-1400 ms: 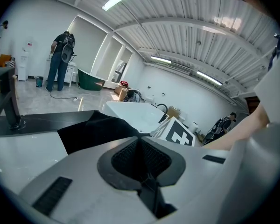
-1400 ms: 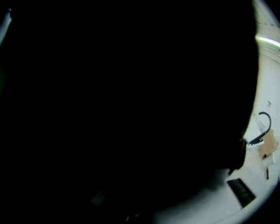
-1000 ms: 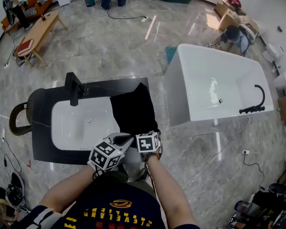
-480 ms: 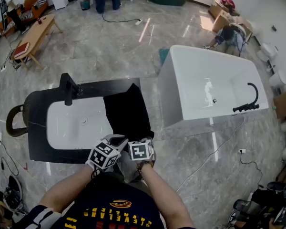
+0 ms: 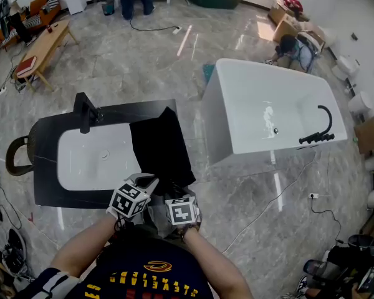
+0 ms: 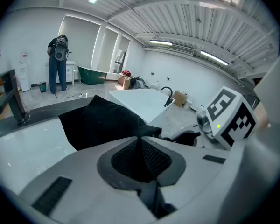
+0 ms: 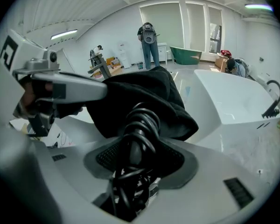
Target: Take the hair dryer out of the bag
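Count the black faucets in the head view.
2 faucets: one on the black-rimmed basin at left, one on the white tub at right. Others may be hidden.

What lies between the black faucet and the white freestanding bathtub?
A white sink basin, then a black fabric bag draped over its right end; the head view shows it.

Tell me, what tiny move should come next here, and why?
Probably pull the right gripper away from the bag: its jaws clamp a coiled black cord emerging from the bag, while the left gripper pinches the bag to anchor it.
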Action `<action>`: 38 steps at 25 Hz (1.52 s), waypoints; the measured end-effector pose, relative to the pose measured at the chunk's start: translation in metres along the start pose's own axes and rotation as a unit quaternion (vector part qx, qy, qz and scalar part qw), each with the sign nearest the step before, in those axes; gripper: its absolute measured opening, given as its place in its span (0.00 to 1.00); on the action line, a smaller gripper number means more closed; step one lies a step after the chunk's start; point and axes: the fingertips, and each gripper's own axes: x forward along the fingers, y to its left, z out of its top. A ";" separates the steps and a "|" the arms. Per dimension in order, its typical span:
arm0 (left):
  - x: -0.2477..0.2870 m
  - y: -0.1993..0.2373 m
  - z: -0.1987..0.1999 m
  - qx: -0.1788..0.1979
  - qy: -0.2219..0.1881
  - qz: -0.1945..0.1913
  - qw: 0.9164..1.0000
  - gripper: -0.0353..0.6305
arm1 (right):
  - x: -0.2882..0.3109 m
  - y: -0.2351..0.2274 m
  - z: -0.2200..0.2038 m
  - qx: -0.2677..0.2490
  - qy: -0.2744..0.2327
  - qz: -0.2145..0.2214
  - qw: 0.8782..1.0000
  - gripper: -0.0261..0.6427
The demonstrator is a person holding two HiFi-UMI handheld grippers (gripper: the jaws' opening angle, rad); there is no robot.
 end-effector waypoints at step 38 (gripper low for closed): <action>-0.057 -0.017 -0.047 0.094 0.011 0.018 0.995 0.30 | -0.053 -0.013 0.068 0.021 -0.086 0.024 0.996 0.37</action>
